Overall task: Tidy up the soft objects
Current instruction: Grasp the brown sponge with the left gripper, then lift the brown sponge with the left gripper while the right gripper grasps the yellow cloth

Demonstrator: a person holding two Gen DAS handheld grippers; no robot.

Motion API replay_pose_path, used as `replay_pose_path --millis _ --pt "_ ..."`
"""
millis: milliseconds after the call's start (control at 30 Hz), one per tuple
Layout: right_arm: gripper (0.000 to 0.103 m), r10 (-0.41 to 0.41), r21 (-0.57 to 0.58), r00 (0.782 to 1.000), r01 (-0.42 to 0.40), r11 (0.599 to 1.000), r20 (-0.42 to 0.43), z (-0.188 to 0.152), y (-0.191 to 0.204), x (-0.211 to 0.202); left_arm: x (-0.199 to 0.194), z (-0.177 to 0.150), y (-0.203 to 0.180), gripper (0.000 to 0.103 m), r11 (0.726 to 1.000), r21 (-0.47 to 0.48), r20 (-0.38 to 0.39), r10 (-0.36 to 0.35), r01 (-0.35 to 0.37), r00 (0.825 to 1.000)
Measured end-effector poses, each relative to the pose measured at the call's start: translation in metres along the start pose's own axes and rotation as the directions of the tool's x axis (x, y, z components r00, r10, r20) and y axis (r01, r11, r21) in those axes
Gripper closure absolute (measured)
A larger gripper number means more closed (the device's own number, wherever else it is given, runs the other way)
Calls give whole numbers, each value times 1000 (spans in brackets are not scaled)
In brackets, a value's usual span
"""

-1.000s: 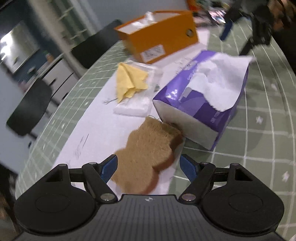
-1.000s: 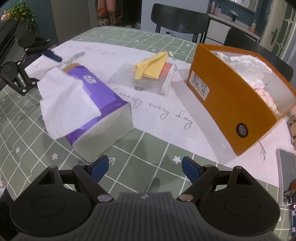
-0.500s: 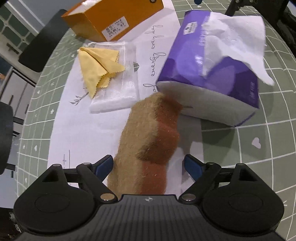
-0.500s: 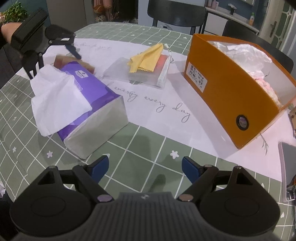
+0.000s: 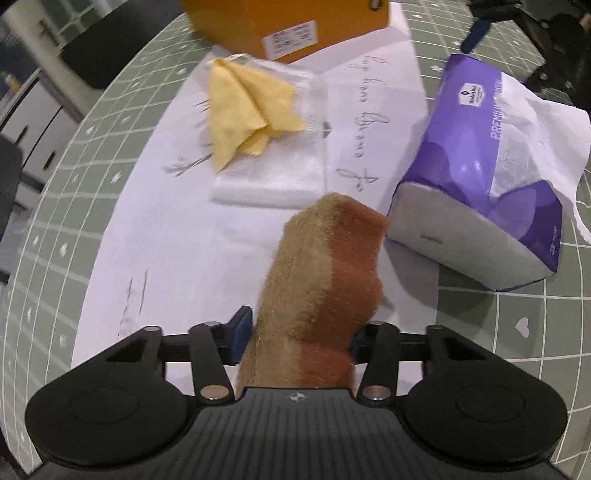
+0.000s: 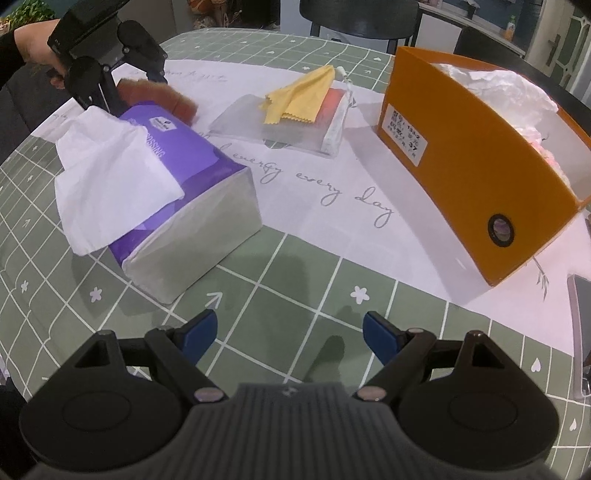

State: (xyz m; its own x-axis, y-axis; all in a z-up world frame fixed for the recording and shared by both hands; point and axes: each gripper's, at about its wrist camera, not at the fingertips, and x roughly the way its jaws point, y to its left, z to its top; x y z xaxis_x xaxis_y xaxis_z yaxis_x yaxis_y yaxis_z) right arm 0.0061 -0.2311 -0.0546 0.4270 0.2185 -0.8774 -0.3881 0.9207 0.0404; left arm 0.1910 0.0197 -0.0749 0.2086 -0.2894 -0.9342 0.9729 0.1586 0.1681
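Observation:
My left gripper [image 5: 297, 338] is shut on a tan and brown fuzzy pad [image 5: 325, 273] and holds it above the white mat; it also shows in the right wrist view [image 6: 110, 85] with the pad [image 6: 159, 94] behind the tissue pack. A purple tissue pack [image 6: 166, 184] with a white tissue pulled out lies left of centre, also in the left wrist view [image 5: 480, 184]. A yellow cloth [image 6: 299, 98] lies on a clear pouch [image 6: 284, 129]. An orange box [image 6: 476, 173] holds white and pink soft things. My right gripper [image 6: 290, 334] is open and empty above the green cloth.
The table has a green checked cloth [image 6: 295, 280] with a white lettered mat [image 6: 332, 192] on it. A phone edge [image 6: 581, 325] lies at the far right. Black chairs [image 6: 358, 14] stand behind the table.
My left gripper has closed on the fuzzy pad and lifted it, turning toward the yellow cloth and orange box. My right gripper has stayed open and moved in slightly.

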Motion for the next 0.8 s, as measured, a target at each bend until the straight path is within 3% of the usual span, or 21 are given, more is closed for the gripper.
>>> replay_pose_path --millis 100,267,400,533,800 --pt "18 -5 -5 1000 5 1000 4 1 0 0 -8 -8 -8 61 996 -48 -20 69 -70 997" --pt "18 -25 16 1000 25 1000 19 1 -6 -2 -27 -33 -42 61 982 -176 18 80 -75 997" --pt "18 -39 37 999 38 999 17 1 -13 -2 -33 -51 -88 60 970 -175 16 172 -166 985" --pt "18 -46 61 999 45 997 20 4 -19 0 -44 -61 -113 60 960 -234 25 164 -154 986" --pt "18 -58 143 994 44 989 89 60 -41 3 -55 -81 -146 60 929 -306 3 221 -209 975"
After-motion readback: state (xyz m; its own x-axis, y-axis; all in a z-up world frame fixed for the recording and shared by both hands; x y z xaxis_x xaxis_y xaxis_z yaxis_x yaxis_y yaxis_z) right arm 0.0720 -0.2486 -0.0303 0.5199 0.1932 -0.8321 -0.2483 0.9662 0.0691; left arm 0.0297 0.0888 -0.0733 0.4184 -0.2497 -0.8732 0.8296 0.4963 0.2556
